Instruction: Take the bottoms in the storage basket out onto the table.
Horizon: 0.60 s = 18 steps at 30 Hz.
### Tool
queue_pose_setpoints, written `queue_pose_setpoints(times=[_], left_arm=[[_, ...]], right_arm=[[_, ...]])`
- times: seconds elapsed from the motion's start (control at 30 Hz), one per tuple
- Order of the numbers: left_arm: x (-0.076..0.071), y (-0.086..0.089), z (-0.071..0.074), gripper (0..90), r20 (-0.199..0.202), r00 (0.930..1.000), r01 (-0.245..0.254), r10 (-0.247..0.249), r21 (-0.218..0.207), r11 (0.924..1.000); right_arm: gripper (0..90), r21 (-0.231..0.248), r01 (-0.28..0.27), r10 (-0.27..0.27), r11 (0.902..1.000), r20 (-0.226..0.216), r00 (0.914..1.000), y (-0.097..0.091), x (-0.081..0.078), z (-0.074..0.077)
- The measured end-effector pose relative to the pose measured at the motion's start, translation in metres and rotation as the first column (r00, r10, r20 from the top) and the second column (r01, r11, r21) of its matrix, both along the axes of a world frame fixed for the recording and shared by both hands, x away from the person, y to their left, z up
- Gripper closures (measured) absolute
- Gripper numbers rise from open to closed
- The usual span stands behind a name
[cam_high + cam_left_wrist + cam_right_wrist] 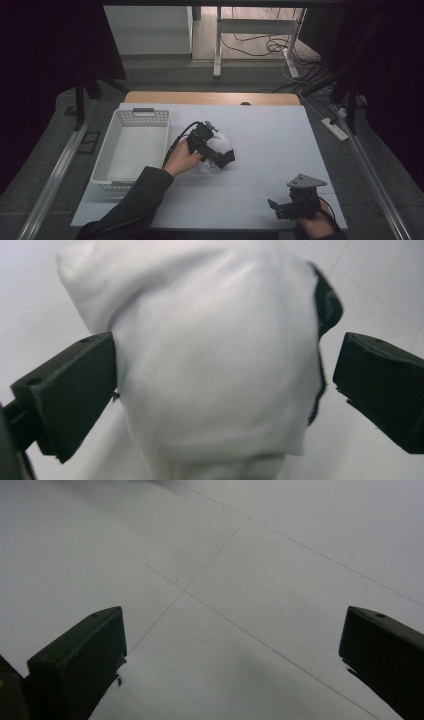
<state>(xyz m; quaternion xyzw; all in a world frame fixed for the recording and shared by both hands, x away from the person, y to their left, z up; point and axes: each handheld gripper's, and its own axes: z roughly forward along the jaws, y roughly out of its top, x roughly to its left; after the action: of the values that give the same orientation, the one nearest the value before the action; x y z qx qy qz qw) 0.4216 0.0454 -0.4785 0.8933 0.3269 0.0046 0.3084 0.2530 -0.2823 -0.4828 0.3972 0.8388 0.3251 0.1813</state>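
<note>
A white cloth bundle (215,370), soft and light, sits mid-surface right of the basket (131,150). The left tongs (220,385) straddle it wide; pinch its bunched middle. The right tongs (232,665) gape, near right.

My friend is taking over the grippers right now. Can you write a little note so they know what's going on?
Left gripper: jaws open around the white cloth bundle; one jaw touches it, the other stands just off it, so no grip yet.
Right gripper: open, holding nothing, over the table's near right corner.
The bundle lies mid-table, right of the white basket, which looks empty.
Done: left gripper is lined up on the bundle.
Left: close on it; it probably goes in the basket.
</note>
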Motion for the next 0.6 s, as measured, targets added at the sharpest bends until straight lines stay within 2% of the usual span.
queue_pose_setpoints(times=[0.23, 0.47, 0.6], left_arm=[[-0.001, 0.006, 0.008, 0.0, 0.004, 1.0, -0.007, 0.008, -0.038, 0.9992], [-0.001, 0.009, 0.007, 0.0, 0.006, 1.0, -0.005, 0.006, -0.04, 0.9992], [-0.003, 0.012, 0.012, 0.0, 0.025, 0.9997, -0.006, 0.007, -0.049, 0.9988]], right_arm=[[0.0, 0.0, 0.0, 0.0, 1.0, 0.0, 1.0, 0.0, 0.0, 0.0], [0.0, -0.001, 0.0, 0.0, 1.0, -0.002, 1.0, 0.0, 0.0, 0.0], [0.0, -0.002, -0.001, 0.001, 1.0, -0.002, 1.0, 0.0, 0.0, 0.0]])
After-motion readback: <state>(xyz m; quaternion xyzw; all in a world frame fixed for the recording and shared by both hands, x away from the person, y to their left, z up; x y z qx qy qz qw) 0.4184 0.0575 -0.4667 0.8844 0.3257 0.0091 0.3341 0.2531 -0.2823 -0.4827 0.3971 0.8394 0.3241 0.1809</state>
